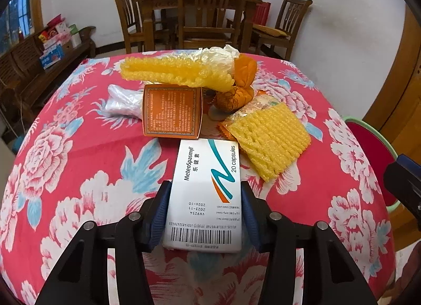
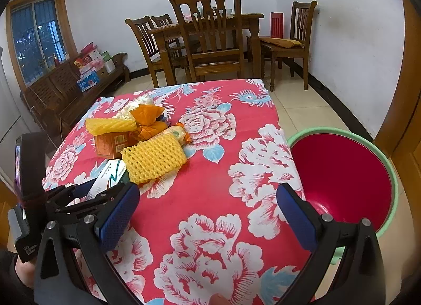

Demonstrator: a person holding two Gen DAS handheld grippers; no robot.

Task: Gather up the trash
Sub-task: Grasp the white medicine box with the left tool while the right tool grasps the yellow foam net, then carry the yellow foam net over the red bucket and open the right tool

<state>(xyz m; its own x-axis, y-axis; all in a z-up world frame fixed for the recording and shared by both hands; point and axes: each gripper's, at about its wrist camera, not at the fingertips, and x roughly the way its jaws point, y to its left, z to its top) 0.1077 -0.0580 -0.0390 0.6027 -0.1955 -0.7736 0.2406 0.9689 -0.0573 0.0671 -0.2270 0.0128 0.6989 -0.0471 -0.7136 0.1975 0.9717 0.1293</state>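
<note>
A white medicine box (image 1: 205, 189) lies on the floral red tablecloth (image 1: 92, 147), and my left gripper (image 1: 205, 186) is shut on its two long sides. Behind it sit an orange carton (image 1: 172, 110), a yellow foam net (image 1: 271, 139), a long yellow foam sleeve (image 1: 173, 70), orange wrapping (image 1: 244, 68) and a clear plastic bag (image 1: 122, 99). In the right wrist view the same pile (image 2: 152, 157) lies at the table's left, with the left gripper (image 2: 86, 191) on the white box (image 2: 108, 173). My right gripper (image 2: 208, 191) hangs open over bare cloth.
A red basin with a green rim (image 2: 392, 173) stands on the floor just off the table's right edge. Wooden chairs (image 2: 210, 41) and a dining table stand behind. A wooden bench (image 2: 65, 89) with boxes runs along the left wall.
</note>
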